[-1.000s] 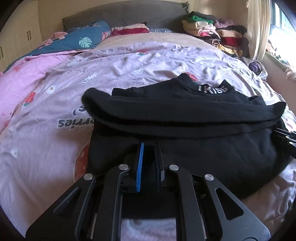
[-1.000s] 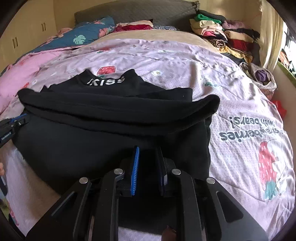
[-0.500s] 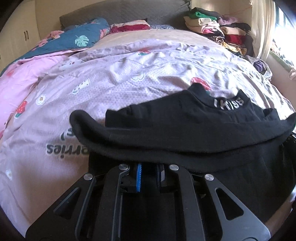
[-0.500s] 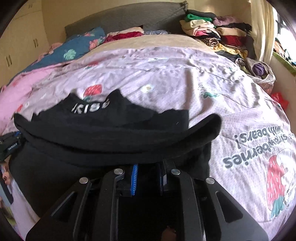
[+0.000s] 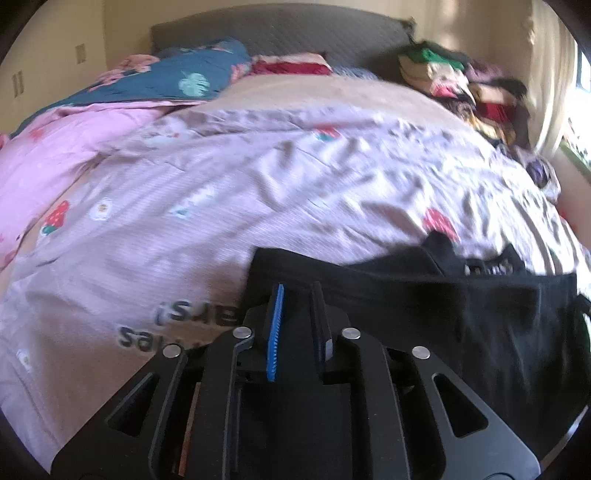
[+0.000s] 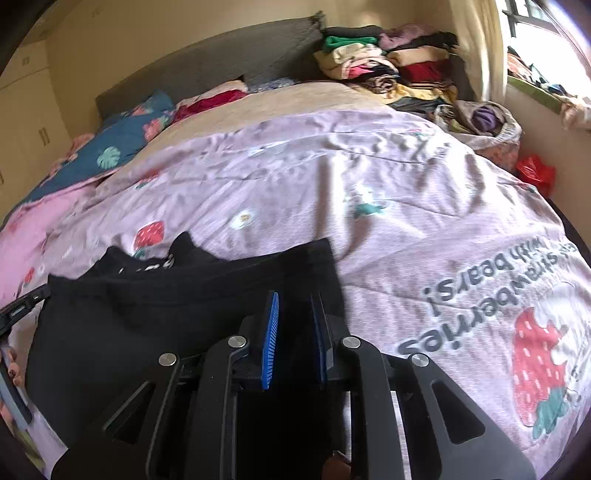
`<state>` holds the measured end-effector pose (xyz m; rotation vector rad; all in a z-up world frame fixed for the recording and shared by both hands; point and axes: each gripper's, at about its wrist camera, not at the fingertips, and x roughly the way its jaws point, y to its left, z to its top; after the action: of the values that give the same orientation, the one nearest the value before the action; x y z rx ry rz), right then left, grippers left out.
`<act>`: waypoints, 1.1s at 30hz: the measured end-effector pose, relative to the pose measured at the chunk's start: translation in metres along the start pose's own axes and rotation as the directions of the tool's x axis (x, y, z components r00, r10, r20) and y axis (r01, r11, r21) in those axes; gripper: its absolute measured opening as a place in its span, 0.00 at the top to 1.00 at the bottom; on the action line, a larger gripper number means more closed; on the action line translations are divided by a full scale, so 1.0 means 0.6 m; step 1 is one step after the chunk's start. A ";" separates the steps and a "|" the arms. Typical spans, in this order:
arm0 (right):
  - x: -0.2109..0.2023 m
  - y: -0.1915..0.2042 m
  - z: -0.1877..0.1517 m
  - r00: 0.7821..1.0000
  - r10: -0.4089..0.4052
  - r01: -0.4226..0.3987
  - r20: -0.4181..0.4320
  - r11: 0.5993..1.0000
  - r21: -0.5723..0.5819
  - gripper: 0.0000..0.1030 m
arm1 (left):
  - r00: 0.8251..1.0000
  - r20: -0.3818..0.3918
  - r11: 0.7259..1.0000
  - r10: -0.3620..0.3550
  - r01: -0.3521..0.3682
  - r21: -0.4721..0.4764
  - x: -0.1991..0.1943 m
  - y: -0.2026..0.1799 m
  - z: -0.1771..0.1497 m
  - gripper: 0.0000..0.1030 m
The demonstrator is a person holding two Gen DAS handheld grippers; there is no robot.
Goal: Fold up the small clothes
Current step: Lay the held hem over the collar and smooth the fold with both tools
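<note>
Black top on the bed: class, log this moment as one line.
stage: folding | black top on quilt | left gripper: shut on hem | right gripper: shut on hem

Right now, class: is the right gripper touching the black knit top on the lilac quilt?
Cannot tell. In the right wrist view the right gripper overlaps the black knit top, fabric showing between slightly parted fingers, but no pinch is plain.

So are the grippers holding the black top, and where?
Yes. The left gripper and right gripper each pinch the black top at its lifted near edge, one toward each side.

A lilac strawberry-print quilt (image 6: 369,192) covers the bed, folded clothes stack (image 6: 388,66) by the grey headboard (image 5: 280,33).
</note>
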<state>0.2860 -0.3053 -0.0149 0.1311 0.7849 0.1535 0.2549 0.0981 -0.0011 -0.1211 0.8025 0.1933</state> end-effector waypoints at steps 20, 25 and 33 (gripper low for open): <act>-0.015 -0.027 0.007 0.999 0.041 -0.042 0.013 0.999 0.027 0.94 | 0.996 0.063 0.997 -0.065 0.067 -0.044 -0.015 0.041 -0.020 0.99; -0.032 -0.035 0.022 0.995 0.060 -0.067 0.083 0.994 0.086 0.94 | 0.990 0.119 0.993 -0.075 0.085 -0.081 -0.036 0.060 -0.004 0.99; -0.006 -0.036 0.014 0.999 0.015 -0.020 0.051 0.994 0.103 0.94 | 0.997 0.066 0.994 -0.042 0.048 -0.094 0.000 0.061 -0.010 0.99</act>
<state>0.2914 -0.3274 -0.0102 0.2395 0.7423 0.1259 0.2429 0.1328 -0.0067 -0.2217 0.7266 0.1916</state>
